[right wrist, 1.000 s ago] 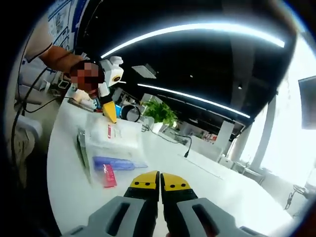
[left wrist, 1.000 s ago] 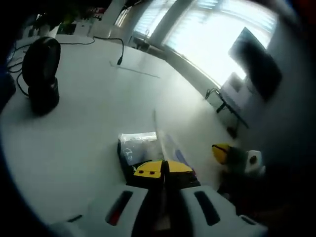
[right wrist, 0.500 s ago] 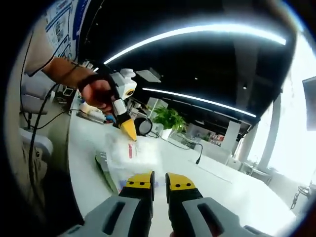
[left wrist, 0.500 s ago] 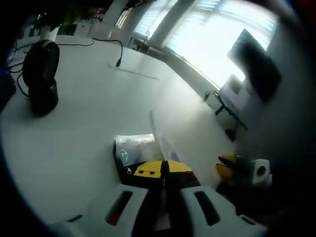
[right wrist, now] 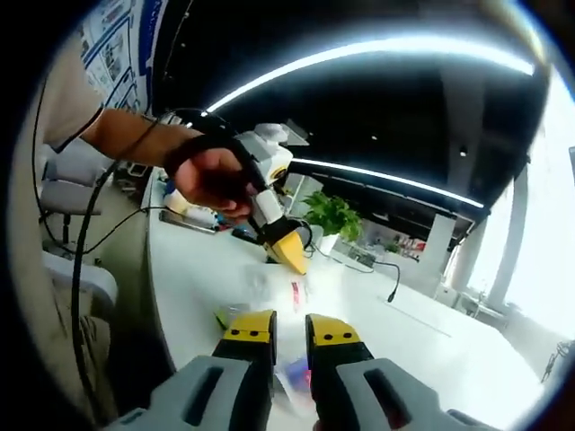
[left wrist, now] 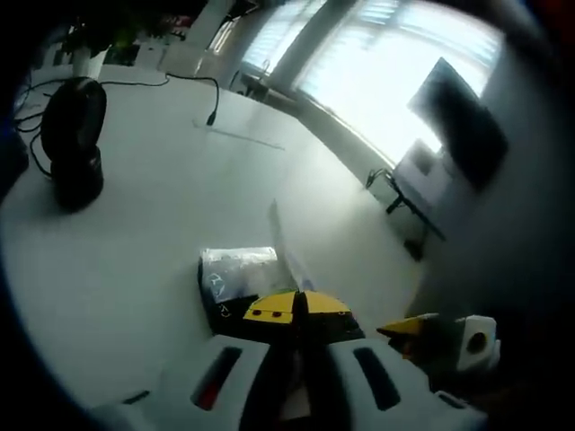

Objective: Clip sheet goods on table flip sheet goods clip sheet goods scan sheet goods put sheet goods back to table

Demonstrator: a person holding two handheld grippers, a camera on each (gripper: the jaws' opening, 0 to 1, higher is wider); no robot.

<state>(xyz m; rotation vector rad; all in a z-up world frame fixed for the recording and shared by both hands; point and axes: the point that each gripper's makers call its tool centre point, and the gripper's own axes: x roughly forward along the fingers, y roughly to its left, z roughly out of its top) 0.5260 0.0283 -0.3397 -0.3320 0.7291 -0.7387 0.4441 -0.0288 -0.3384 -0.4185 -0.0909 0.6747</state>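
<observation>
Left gripper (left wrist: 299, 307) has its yellow-tipped jaws pressed together on the sheet goods (left wrist: 235, 274), a clear crinkly plastic pack with dark print; the thin edge of the sheet rises from between the tips toward 12 o'clock, and the bulk of the pack hangs at about 10 o'clock from the tips. The pack looks lifted off the white table (left wrist: 153, 197), not lying flat, though blur makes contact hard to call. A black round fan-like device (left wrist: 74, 135) stands on the table at 10 o'clock, well apart, with a black cable (left wrist: 193, 85) running out at 11 o'clock. The right gripper (left wrist: 440, 339) pokes into the left gripper view at 4 o'clock, its yellow tip pointing toward the pack, near but not touching. In the right gripper view, the right gripper (right wrist: 289, 328) has its jaws slightly apart with a clear gap and nothing gripped. The sheet goods (right wrist: 278, 296) show blurred just above the tips at 12 o'clock, held from above by the left gripper (right wrist: 286, 251) in the person's hand (right wrist: 216, 178) at 11 o'clock. A green plant (right wrist: 334, 215) sits far back at 1 o'clock. Judgement: this is the handover or re-clip step; the pack's free edge lies straight ahead of the right gripper's gap, long axis roughly up-down in that view, so the right gripper is the one placed to close on it while the left holds.
</observation>
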